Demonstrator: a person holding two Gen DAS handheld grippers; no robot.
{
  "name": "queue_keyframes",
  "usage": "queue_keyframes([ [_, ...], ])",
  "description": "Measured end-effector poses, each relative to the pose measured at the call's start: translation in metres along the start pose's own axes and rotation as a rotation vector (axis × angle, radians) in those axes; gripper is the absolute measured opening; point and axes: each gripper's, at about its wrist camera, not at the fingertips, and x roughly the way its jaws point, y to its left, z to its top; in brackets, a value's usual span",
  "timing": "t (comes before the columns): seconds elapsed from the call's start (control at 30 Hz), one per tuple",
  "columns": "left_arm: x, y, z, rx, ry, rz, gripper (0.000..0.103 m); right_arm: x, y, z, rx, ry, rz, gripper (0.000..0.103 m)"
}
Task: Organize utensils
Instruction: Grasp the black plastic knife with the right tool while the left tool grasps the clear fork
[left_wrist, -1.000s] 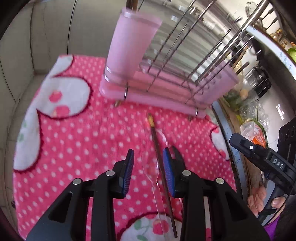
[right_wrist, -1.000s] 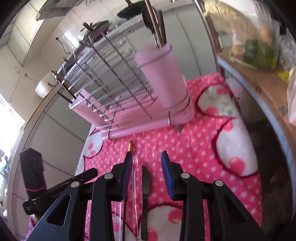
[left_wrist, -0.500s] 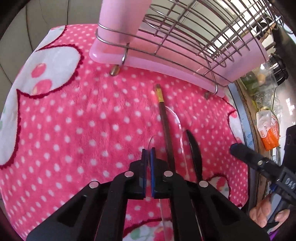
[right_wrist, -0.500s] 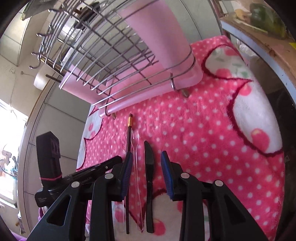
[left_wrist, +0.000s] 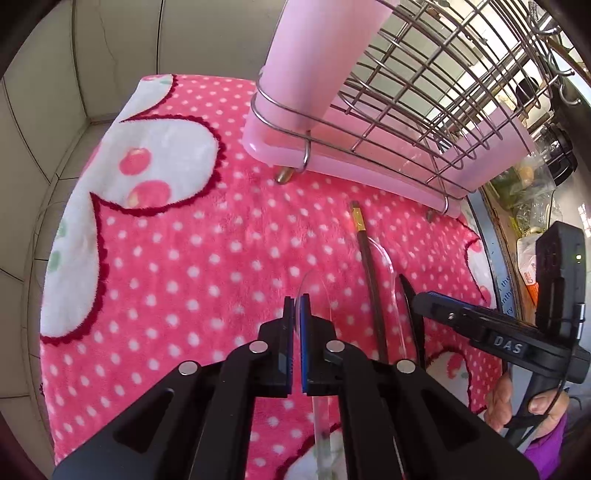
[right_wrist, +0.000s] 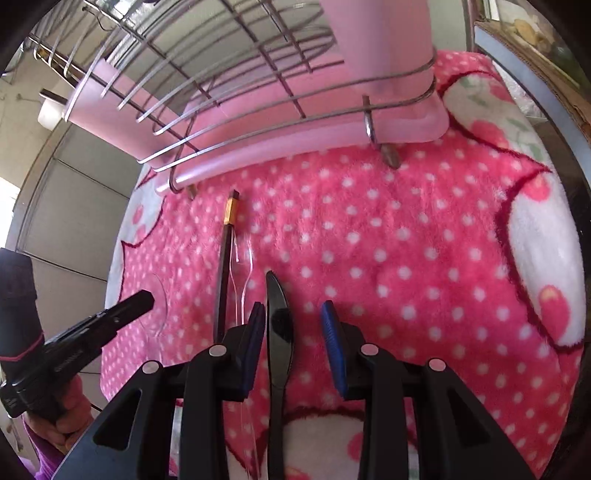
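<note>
Left gripper (left_wrist: 297, 301) pinched tight on clear plastic spoon (left_wrist: 320, 295) over pink dotted towel (left_wrist: 192, 258), right gripper (right_wrist: 293, 314) spread w/ black knife (right_wrist: 277, 332) between pads, nearer left pad, brown chopstick (right_wrist: 225, 266) & clear fork (right_wrist: 242, 273) just beside, pink dish rack (left_wrist: 369, 162) behind

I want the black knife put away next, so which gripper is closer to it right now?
Right. The right gripper is open with the black knife lying between its fingers. The left gripper is off to the side, shut on a clear spoon.
</note>
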Motion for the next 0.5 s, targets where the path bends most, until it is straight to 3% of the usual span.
queue_keyframes([
  [0.17,0.000,-0.001,0.001,-0.005,-0.008,-0.011,0.002,0.008,0.012,0.003,-0.043,0.015,0.005,0.026],
  [0.27,-0.003,0.001,0.000,-0.003,-0.012,-0.013,0.002,0.013,0.021,-0.001,-0.077,0.010,-0.037,0.015],
  [0.5,-0.014,0.002,-0.002,-0.005,-0.043,-0.015,0.002,0.003,0.020,-0.007,-0.059,-0.036,0.018,0.015],
])
